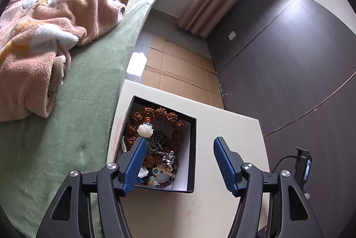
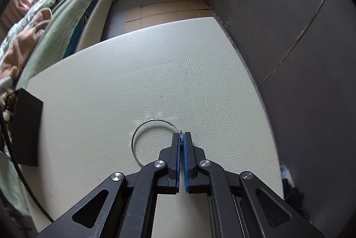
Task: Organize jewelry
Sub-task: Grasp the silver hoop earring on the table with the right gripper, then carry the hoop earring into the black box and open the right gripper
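Note:
A black box (image 1: 192,149) with a white inside sits on the cream table (image 1: 233,127). In it lie a bracelet of big brown beads (image 1: 160,113), a white flower bead (image 1: 144,129) and several smaller beaded pieces. My left gripper (image 1: 180,140) stands open above the box's near side, nothing between its blue pads. In the right wrist view a thin silver hoop (image 2: 135,138) lies on the table. My right gripper (image 2: 182,134) is shut on the hoop at its clasp end. The box (image 2: 26,127) shows at the left edge there.
A bed with a green sheet (image 1: 77,115) and a pink blanket (image 1: 44,38) runs along the table's left. A dark grey wall (image 1: 289,60) bounds the right. Flattened cardboard (image 1: 178,69) covers the floor beyond the table. A dark cable (image 2: 9,138) hangs at the left.

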A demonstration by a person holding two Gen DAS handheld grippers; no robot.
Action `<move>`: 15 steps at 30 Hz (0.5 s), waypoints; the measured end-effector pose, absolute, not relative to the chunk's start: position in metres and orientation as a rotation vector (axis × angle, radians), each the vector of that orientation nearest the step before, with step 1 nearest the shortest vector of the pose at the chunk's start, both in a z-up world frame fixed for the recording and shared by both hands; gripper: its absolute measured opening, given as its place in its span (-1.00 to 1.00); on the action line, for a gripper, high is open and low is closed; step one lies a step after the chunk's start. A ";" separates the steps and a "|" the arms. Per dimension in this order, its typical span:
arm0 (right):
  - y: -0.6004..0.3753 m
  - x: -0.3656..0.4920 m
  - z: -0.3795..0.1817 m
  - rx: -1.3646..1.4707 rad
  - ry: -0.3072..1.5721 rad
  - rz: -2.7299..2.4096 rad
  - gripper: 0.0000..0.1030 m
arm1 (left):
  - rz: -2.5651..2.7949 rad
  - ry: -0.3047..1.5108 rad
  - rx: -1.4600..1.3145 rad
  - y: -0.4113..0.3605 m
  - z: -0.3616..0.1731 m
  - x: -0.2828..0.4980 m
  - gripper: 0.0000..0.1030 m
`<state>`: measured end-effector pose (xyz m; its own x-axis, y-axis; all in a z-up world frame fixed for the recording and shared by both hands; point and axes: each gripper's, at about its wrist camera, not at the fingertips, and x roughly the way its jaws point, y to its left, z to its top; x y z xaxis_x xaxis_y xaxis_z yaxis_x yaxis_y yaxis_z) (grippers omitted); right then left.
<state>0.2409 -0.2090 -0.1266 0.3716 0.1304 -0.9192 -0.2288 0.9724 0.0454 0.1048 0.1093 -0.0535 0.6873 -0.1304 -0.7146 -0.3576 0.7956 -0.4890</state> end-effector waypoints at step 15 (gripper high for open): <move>-0.179 0.203 -0.071 0.128 1.033 0.477 -0.93 | 0.218 0.745 -0.616 0.121 -0.037 0.091 0.61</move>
<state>0.2025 -0.1794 -0.0709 0.4204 0.4383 -0.7944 -0.3198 0.8910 0.3223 0.0908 0.1213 -0.0372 0.7223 -0.0274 -0.6910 -0.3956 0.8032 -0.4453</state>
